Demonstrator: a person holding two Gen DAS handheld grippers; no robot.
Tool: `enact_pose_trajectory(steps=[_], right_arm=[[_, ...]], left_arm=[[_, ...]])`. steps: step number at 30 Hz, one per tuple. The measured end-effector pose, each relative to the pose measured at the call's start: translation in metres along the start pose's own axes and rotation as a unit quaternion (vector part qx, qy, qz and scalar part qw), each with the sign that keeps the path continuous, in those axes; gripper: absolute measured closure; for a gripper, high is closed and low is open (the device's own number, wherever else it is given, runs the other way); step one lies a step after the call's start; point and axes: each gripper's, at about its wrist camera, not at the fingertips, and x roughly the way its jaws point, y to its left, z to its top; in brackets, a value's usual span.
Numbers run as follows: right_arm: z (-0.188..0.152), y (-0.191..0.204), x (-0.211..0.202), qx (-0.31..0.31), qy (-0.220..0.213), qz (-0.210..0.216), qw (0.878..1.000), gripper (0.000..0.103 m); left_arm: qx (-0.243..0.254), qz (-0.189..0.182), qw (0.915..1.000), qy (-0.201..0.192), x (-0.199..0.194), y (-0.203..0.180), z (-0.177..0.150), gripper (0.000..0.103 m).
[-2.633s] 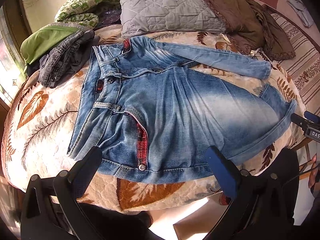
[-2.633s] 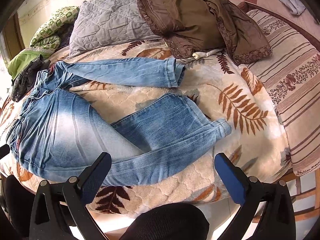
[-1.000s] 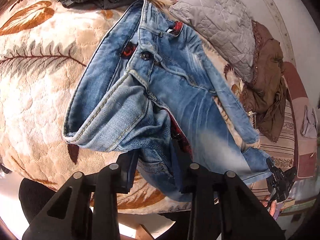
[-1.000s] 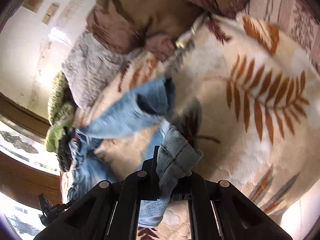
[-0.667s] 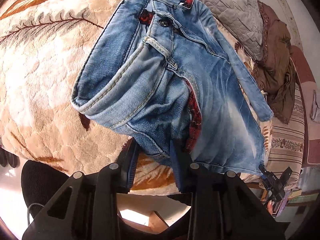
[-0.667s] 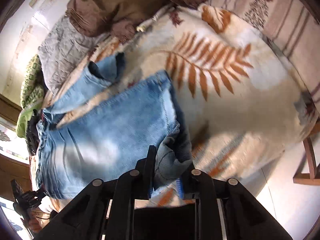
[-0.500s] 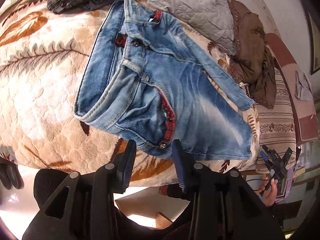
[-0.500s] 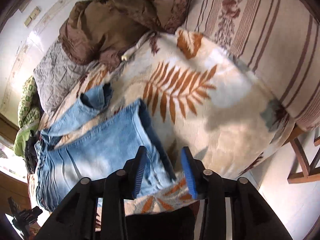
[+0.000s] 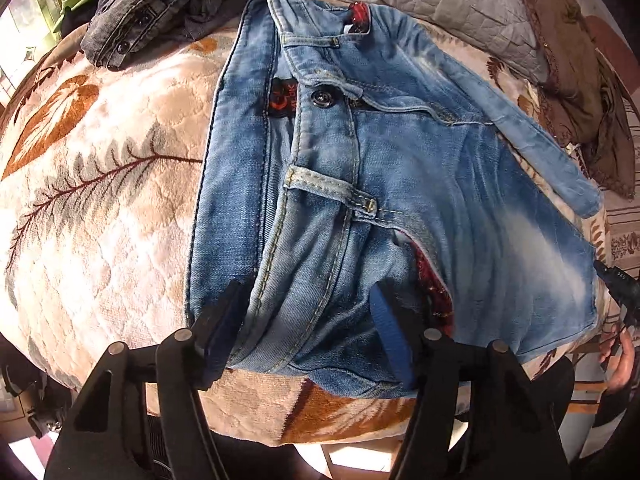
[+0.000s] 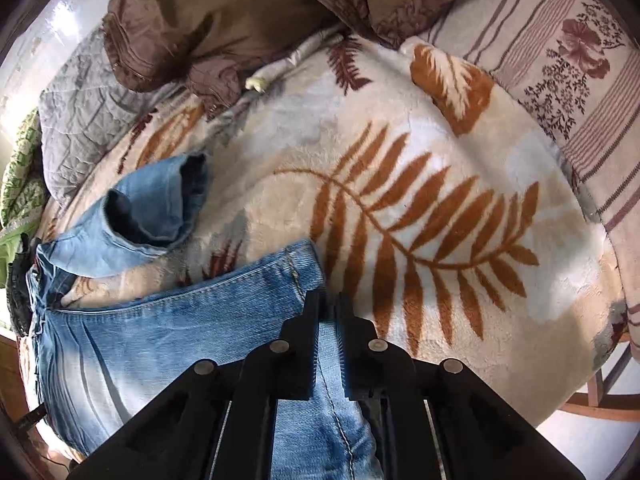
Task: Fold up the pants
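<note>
Two grippers work the jeans [image 9: 420, 184] lying on the leaf-print blanket [image 9: 100, 200]. Left gripper [image 9: 308, 332] – jaws just opening, spread astride the waistband. Right gripper [image 10: 329, 320] – jaws just closing, nearly together over the near leg's hem; whether they pinch denim is unclear. Grip both ends firmly before lifting.

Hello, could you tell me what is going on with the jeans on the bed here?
A person with a gripper in each hand is folding the jeans on the bed. The left gripper stands over the waistband, its jaws just opened and apart with denim between them but not pinched. The right gripper is at the nearer leg's hem, its jaws just closed to nearly shut; whether they pinch cloth is unclear. The other leg lies apart, so the jeans are not yet folded.
</note>
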Motion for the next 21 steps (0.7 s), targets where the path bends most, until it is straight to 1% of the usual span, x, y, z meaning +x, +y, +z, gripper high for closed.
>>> enact_pose_trajectory(steps=[1, 2, 3, 4, 5, 6, 7, 9, 10, 12, 13, 14, 15, 16, 17, 18, 19, 21], right_arm=[[0.001, 0.0, -0.006, -0.002, -0.009, 0.0, 1.0, 0.09], [0.002, 0.002, -0.016, -0.007, -0.024, 0.008, 1.0, 0.088], [0.004, 0.006, -0.025, -0.013, -0.034, 0.028, 0.999, 0.081], [0.006, 0.012, -0.032, -0.018, -0.038, 0.053, 0.998, 0.061], [0.009, 0.02, -0.035, -0.023, -0.041, 0.081, 0.996, 0.049], [0.011, 0.031, -0.037, -0.028, -0.044, 0.105, 0.993, 0.029], [0.013, 0.043, -0.036, -0.036, -0.048, 0.124, 0.99, 0.027], [0.015, 0.073, -0.027, -0.061, -0.052, 0.144, 0.986, 0.028], [0.016, 0.087, -0.02, -0.077, -0.054, 0.145, 0.985, 0.028], [0.017, 0.112, -0.006, -0.111, -0.059, 0.124, 0.984, 0.028], [0.019, 0.123, 0.003, -0.132, -0.059, 0.108, 0.984, 0.028], [0.021, 0.131, 0.012, -0.151, -0.058, 0.09, 0.983, 0.032], [0.023, 0.138, 0.018, -0.171, -0.057, 0.078, 0.981, 0.066], [0.027, 0.144, 0.023, -0.19, -0.049, 0.084, 0.977, 0.095], [0.034, 0.149, 0.027, -0.199, -0.039, 0.088, 0.975, 0.096], [0.045, 0.154, 0.024, -0.203, -0.048, 0.082, 0.975, 0.096], [0.061, 0.158, 0.017, -0.204, -0.067, 0.084, 0.973, 0.096], [0.107, 0.162, 0.003, -0.177, -0.111, 0.087, 0.974, 0.096]], left_arm=[[0.0, -0.018, 0.9998, -0.01, -0.011, 0.001, 0.003, 0.042], [0.001, -0.028, 0.9992, -0.027, -0.023, 0.001, 0.008, 0.042], [0.002, -0.032, 0.9985, -0.044, -0.034, 0.002, 0.015, 0.042], [0.004, -0.034, 0.9979, -0.055, -0.043, 0.001, 0.026, 0.039], [0.004, -0.036, 0.9975, -0.06, -0.047, -0.001, 0.041, 0.033], [-0.002, -0.042, 0.9971, -0.064, -0.048, -0.002, 0.056, 0.031], [-0.012, -0.049, 0.9966, -0.065, -0.046, -0.003, 0.071, 0.029], [-0.031, -0.063, 0.9963, -0.05, -0.033, -0.01, 0.102, 0.028], [-0.039, -0.072, 0.9959, -0.038, -0.022, -0.015, 0.117, 0.028], [-0.055, -0.081, 0.995, -0.017, -0.001, -0.021, 0.141, 0.028], [-0.055, -0.079, 0.9953, -0.008, 0.01, -0.024, 0.151, 0.028], [-0.056, -0.068, 0.9961, -0.003, 0.02, -0.026, 0.162, 0.028], [-0.06, -0.062, 0.9963, -0.002, 0.028, -0.027, 0.171, 0.028], [-0.063, -0.063, 0.9961, -0.003, 0.033, -0.025, 0.177, 0.028], [-0.065, -0.062, 0.9959, -0.004, 0.038, -0.024, 0.185, 0.028], [-0.069, -0.056, 0.9961, -0.004, 0.044, -0.022, 0.193, 0.028], [-0.073, -0.048, 0.9961, -0.006, 0.049, -0.02, 0.201, 0.028], [-0.086, -0.03, 0.9958, -0.008, 0.059, -0.012, 0.213, 0.028]])
